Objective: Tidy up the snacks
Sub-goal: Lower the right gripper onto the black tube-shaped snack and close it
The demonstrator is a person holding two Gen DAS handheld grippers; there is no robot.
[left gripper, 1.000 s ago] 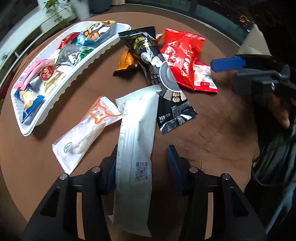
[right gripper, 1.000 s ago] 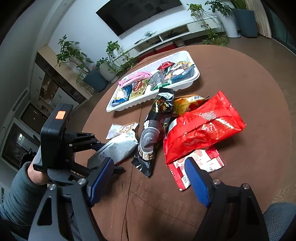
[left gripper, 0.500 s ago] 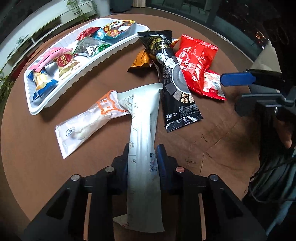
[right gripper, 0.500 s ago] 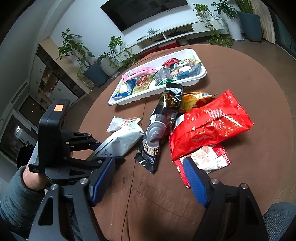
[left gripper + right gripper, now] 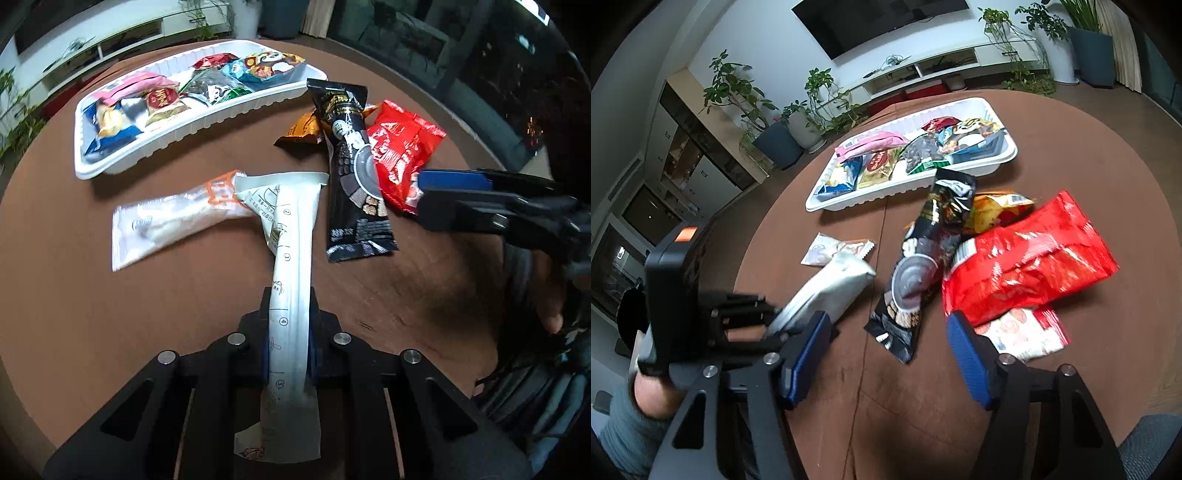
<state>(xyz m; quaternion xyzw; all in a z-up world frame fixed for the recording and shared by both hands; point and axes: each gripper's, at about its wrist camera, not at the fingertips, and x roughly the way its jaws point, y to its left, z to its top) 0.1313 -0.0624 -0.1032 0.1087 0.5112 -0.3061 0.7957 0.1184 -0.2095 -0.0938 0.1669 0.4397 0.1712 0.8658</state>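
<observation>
Now the left tool [image 5: 288,347] is clamped tight on the near end of the long silver packet [image 5: 291,258], whose far end stretches ahead over the brown desk [image 5: 166,314] beside a clear white wrapper [image 5: 173,225]. Off to its right, the right tool [image 5: 890,354] stands part open, its jaws having just been closing, nothing between them, the black packet [image 5: 923,266] and red bag [image 5: 1030,258] just ahead. Beyond sits the white tray [image 5: 960,173] of snacks.
</observation>
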